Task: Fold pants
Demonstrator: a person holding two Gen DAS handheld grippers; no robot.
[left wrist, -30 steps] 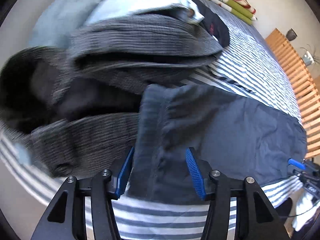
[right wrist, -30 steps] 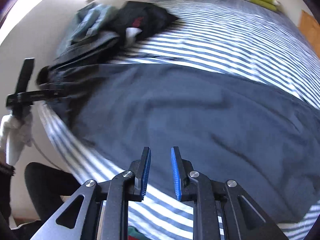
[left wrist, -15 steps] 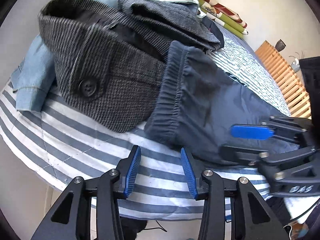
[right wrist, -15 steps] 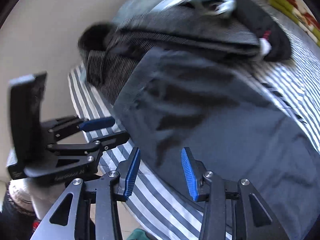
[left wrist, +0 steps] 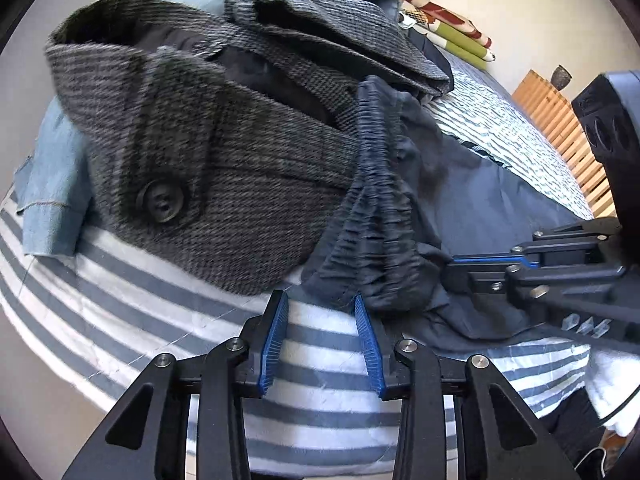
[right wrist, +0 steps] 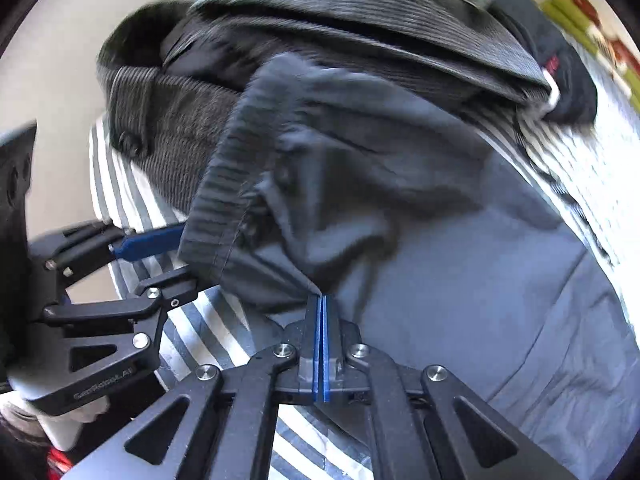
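Note:
Dark navy pants point(left wrist: 404, 184) with an elastic waistband lie across the striped bed, the waistband bunched near the bed's edge. My left gripper point(left wrist: 320, 304) hovers at the waistband's corner. Its jaws are closing, the corner sits just between the blue pads, and the pads do not press on it. In the right wrist view my right gripper point(right wrist: 322, 300) is shut, pinching a fold of the pants point(right wrist: 440, 240) just below the waistband and pulling the cloth up into a peak. The left gripper point(right wrist: 188, 256) shows at the left of that view, and the right gripper point(left wrist: 452, 266) at the right of the left wrist view.
A grey wool coat point(left wrist: 224, 168) with a big button lies against the waistband. Under it is a light blue denim garment point(left wrist: 52, 184). The striped bedsheet point(left wrist: 160, 304) ends at the near edge. A black garment point(right wrist: 568, 76) and a wooden slatted frame point(left wrist: 560, 120) lie farther off.
My right gripper swung over to the waistband end and closed on a fold of the pants. My left gripper came down to the waistband's corner and its jaws narrowed.

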